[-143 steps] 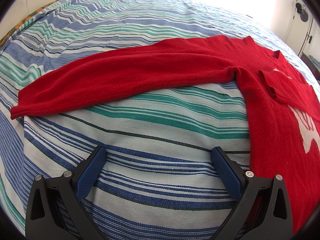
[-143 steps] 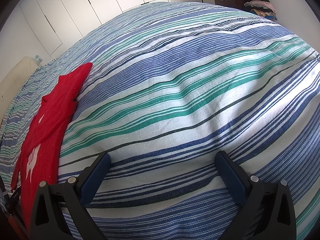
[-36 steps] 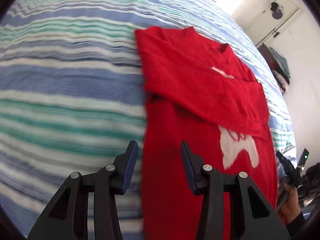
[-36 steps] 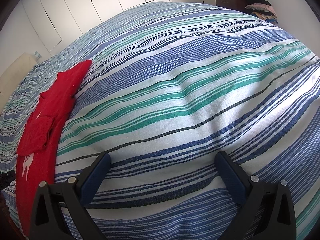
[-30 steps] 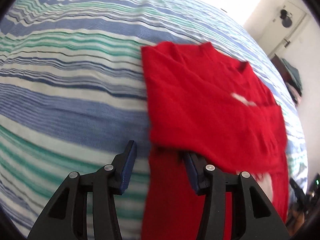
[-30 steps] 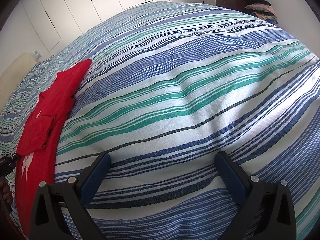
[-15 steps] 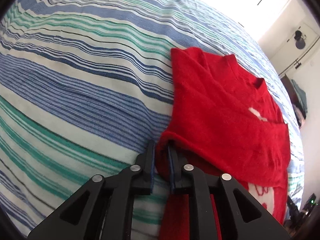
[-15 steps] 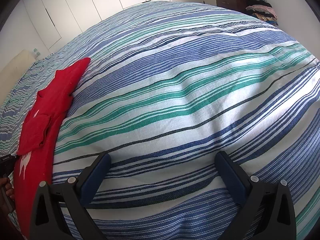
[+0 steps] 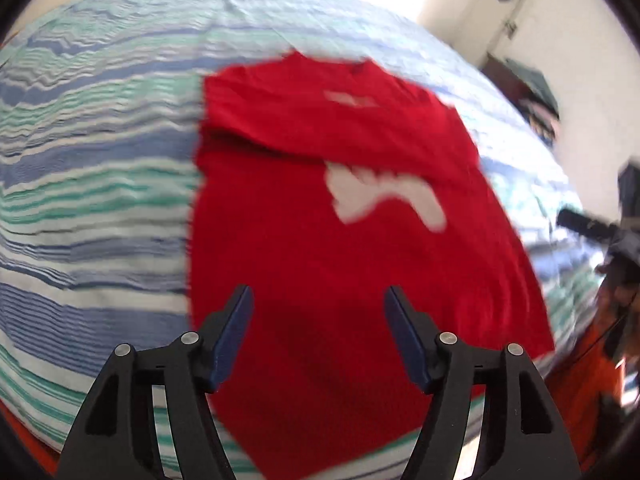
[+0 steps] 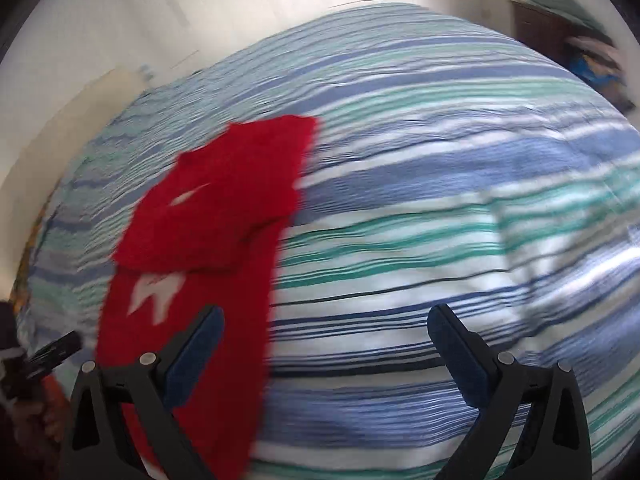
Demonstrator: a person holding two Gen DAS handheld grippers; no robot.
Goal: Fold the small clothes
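1. Clearly, from the left wrist: the left gripper [image 9: 316, 332] hangs over the red sweater [image 9: 320, 240], jaws opening, nothing between them — both sleeves look folded in, so the hem likely comes next.
2. From the right wrist: the right gripper [image 10: 324, 352] stands wide and empty; the sweater lies on a striped bedspread [image 10: 440, 208], white cupboards [image 10: 120, 28] behind.

Red sweater [image 9: 320, 240] hem motion-blurred
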